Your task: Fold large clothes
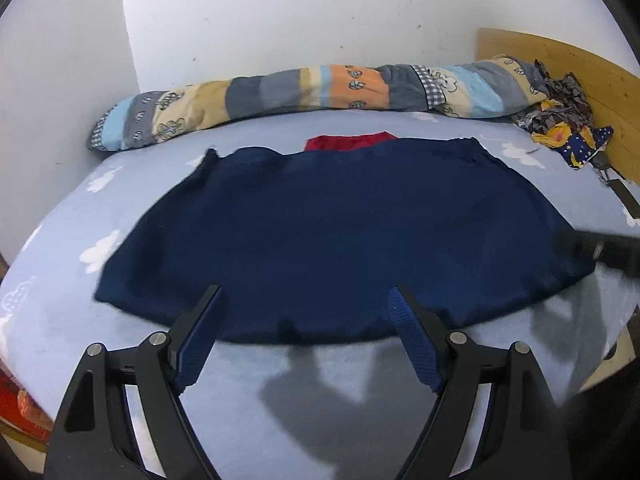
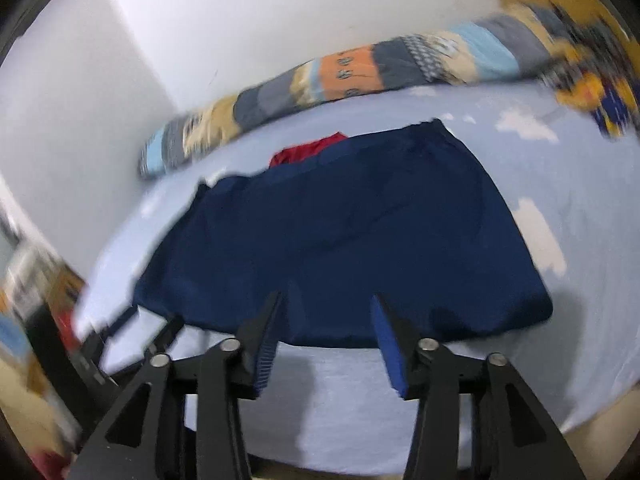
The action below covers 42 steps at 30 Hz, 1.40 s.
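Note:
A large navy blue garment [image 1: 328, 232] lies spread flat on the light blue bed; it also shows in the right wrist view [image 2: 352, 232]. My left gripper [image 1: 306, 292] is open and empty, its tips just over the garment's near hem. My right gripper [image 2: 326, 300] is open and empty, above the near hem right of centre; that view is blurred. The right gripper's dark body shows at the right edge of the left wrist view [image 1: 612, 252]. The left gripper shows at the lower left of the right wrist view [image 2: 120, 332].
A red cloth [image 1: 348, 142] lies just beyond the garment's far edge. A rolled patchwork quilt [image 1: 304, 92] runs along the white wall. Crumpled patterned fabric [image 1: 564, 120] sits at the far right by a wooden headboard [image 1: 560, 64]. The cloud-print sheet [image 1: 280, 400] extends to the bed's near edge.

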Available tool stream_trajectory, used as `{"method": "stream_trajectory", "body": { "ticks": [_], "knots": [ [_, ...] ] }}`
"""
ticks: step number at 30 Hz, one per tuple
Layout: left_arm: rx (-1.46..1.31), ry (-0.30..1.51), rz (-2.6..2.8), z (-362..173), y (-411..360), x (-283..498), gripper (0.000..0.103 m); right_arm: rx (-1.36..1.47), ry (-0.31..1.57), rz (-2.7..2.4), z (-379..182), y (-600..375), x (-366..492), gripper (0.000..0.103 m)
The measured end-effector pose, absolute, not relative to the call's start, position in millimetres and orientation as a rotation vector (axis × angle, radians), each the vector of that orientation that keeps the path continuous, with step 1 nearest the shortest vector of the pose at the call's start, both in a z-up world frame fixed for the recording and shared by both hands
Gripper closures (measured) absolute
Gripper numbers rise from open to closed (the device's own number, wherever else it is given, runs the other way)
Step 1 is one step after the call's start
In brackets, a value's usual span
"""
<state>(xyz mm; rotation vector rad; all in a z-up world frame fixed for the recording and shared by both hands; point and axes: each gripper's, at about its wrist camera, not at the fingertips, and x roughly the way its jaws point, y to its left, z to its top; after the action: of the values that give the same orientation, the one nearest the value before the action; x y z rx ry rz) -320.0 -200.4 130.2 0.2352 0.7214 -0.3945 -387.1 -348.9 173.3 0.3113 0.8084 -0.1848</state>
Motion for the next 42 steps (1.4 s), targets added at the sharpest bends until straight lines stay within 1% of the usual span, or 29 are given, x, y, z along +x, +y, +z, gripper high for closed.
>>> {"method": "stream_trajectory", "body": {
  "ticks": [3, 5, 6, 9, 11, 13, 15, 18, 25, 37, 41, 42],
  "knots": [
    [0.24, 0.733, -0.368, 121, -216, -311, 0.02, 0.284, 0.85, -0.19, 148, -349, -370, 0.053],
    [0.208, 0.776, -0.353, 111, -222, -297, 0.02, 0.345, 0.883, -0.194, 134, -358, -359, 0.051],
    [0.195, 0.8, -0.344, 105, -224, -293, 0.02, 0.381, 0.894, -0.185, 127, -362, -354, 0.054],
    [0.157, 0.874, -0.313, 88, -227, -282, 0.02, 0.395, 0.959, -0.219, 107, -363, -348, 0.053],
    [0.13, 0.907, -0.299, 79, -227, -277, 0.02, 0.394, 0.961, -0.224, 101, -362, -347, 0.052],
    [0.124, 0.892, -0.279, 76, -229, -279, 0.02, 0.37, 0.963, -0.221, 101, -358, -347, 0.048],
    [0.14, 0.88, -0.27, 76, -234, -281, 0.02, 0.357, 0.966, -0.215, 100, -353, -346, 0.04],
    [0.138, 0.872, -0.267, 75, -232, -284, 0.02, 0.35, 0.969, -0.219, 100, -351, -346, 0.035],
    [0.132, 0.875, -0.281, 76, -229, -280, 0.02, 0.39, 0.962, -0.229, 104, -352, -346, 0.034],
    [0.13, 0.876, -0.283, 77, -229, -280, 0.02, 0.368, 0.97, -0.24, 102, -349, -343, 0.032],
    [0.124, 0.866, -0.282, 79, -229, -278, 0.02, 0.381, 0.954, -0.235, 106, -351, -344, 0.033],
    [0.115, 0.857, -0.281, 81, -229, -278, 0.02, 0.386, 0.937, -0.237, 109, -352, -346, 0.035]
  ]
}}
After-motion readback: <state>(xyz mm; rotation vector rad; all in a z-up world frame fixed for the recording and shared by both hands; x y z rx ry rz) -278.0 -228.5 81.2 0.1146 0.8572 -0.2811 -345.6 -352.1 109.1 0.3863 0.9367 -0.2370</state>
